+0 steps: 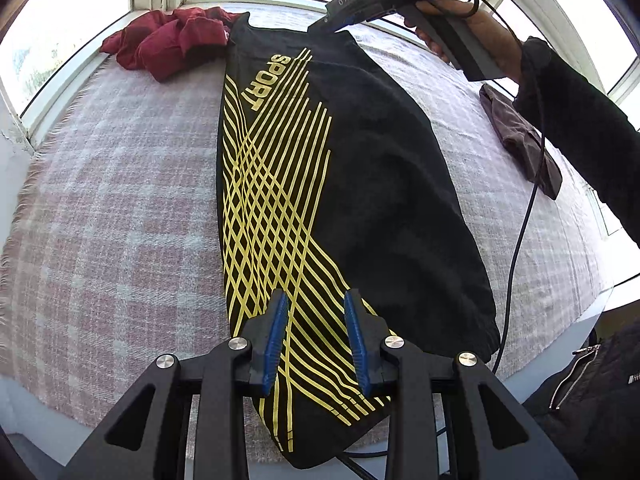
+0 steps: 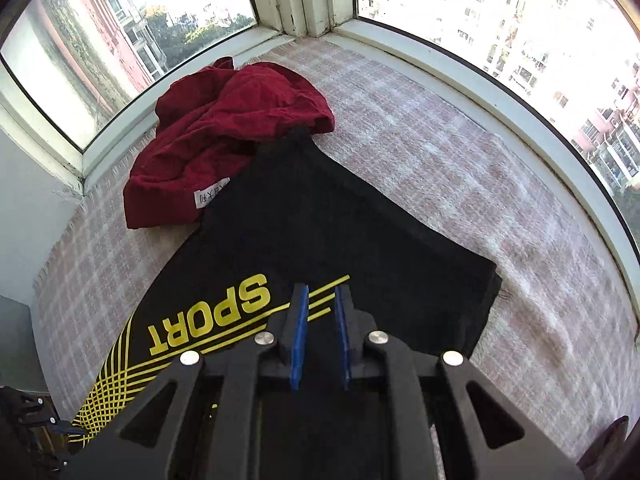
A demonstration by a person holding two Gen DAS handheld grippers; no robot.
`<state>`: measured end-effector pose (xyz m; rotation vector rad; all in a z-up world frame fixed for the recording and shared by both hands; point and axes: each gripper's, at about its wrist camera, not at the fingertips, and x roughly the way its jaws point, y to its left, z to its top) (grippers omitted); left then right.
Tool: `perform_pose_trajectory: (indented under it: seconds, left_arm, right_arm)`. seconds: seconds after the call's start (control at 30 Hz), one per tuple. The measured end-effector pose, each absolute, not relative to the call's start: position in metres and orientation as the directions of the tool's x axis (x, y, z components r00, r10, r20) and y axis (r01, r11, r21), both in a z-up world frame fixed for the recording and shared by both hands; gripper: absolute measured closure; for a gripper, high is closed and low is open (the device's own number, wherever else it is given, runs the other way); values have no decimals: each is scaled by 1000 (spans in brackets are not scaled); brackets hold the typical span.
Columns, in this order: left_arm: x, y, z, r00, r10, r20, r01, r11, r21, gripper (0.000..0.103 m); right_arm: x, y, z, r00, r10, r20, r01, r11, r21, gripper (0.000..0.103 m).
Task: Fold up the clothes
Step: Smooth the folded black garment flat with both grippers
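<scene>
A black garment [image 1: 360, 160] with yellow stripes and the word SPORT lies flat and lengthwise on a plaid blanket [image 1: 120, 200]. Its near end droops over the blanket's front edge. My left gripper [image 1: 316, 304] hovers over that near end, its blue pads apart with nothing pinched between them. My right gripper [image 1: 320, 29], held by a person's hand [image 1: 472, 20], is at the garment's far edge. In the right wrist view the right gripper [image 2: 321, 292] stands slightly open above the black garment [image 2: 320, 208], with no cloth caught between its pads.
A crumpled red garment [image 1: 168, 40] [image 2: 224, 136] lies at the far corner, touching the black one. A brown garment [image 1: 516, 136] lies to the right. White window frames [image 2: 480, 76] border the blanket on the far sides. A cable [image 1: 520, 232] hangs from the right gripper.
</scene>
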<state>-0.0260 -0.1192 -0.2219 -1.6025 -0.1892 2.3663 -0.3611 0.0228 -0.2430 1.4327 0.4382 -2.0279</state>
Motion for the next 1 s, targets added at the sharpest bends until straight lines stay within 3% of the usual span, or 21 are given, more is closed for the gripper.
perform_pose_trajectory:
  seconds: [0.3, 0.57, 0.77, 0.83, 1.0]
  left_arm:
    - [-31, -111, -244, -281, 212, -936, -162, -972, -172, 75]
    - [-27, -125, -230, -309, 232, -922, -196, -964, -177, 74]
    - [-24, -119, -242, -275, 200, -941, -293, -949, -116, 71]
    - [-21, -117, -239, -279, 199, -940, -316, -943, -106, 68]
    - [-11, -118, -214, -305, 207, -930, -322, -941, -104, 68]
  right_arm:
    - [-359, 66, -260, -330, -120, -936, 575, -812, -98, 88]
    - [-244, 67, -220, -278, -321, -905, 661, -748, 62, 85]
    - [-172, 81, -259, -279, -241, -930, 677, -736, -13, 83]
    - [-170, 80, -260, -305, -221, -926, 664, -747, -40, 77]
    - [-146, 90, -235, -382, -244, -892, 621, -782, -52, 77]
